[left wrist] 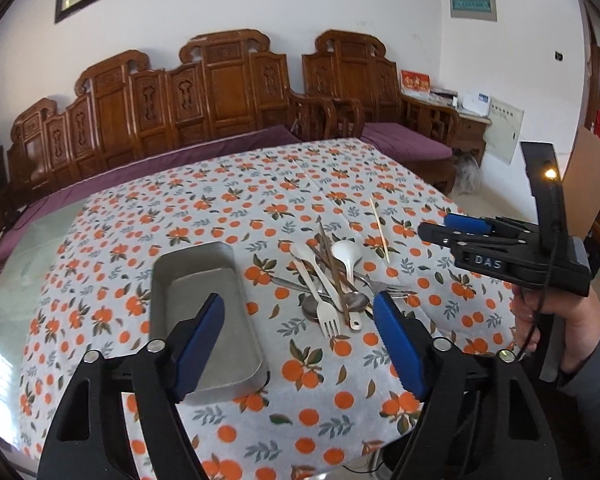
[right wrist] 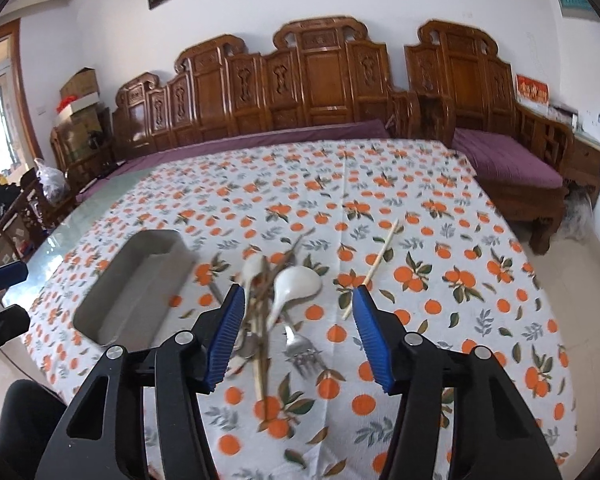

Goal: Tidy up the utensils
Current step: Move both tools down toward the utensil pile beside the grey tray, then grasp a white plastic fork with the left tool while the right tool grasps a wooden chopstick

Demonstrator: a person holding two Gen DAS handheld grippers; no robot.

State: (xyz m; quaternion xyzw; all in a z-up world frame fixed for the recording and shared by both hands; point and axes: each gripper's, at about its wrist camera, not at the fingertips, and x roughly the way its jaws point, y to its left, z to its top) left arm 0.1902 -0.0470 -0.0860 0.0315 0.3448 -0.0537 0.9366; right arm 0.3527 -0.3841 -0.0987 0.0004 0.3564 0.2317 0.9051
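A pile of utensils (left wrist: 332, 284) lies on the orange-print tablecloth: white spoons, a white fork, metal spoons, a metal fork and brown chopsticks. It also shows in the right wrist view (right wrist: 272, 308). A grey metal tray (left wrist: 204, 312) stands empty to the left of the pile, also in the right wrist view (right wrist: 136, 288). A single pale chopstick (left wrist: 380, 236) lies apart to the right of the pile (right wrist: 374, 268). My left gripper (left wrist: 300, 316) is open above the tray's right edge and the pile. My right gripper (right wrist: 298, 304) is open just above the pile, and shows at the right of the left wrist view (left wrist: 440, 226).
The tablecloth (left wrist: 260, 184) covers a glass table whose bare edge (left wrist: 28, 248) shows at the left. A carved wooden bench with purple cushions (left wrist: 204, 96) stands behind the table. A side table with papers (left wrist: 468, 108) is at the back right.
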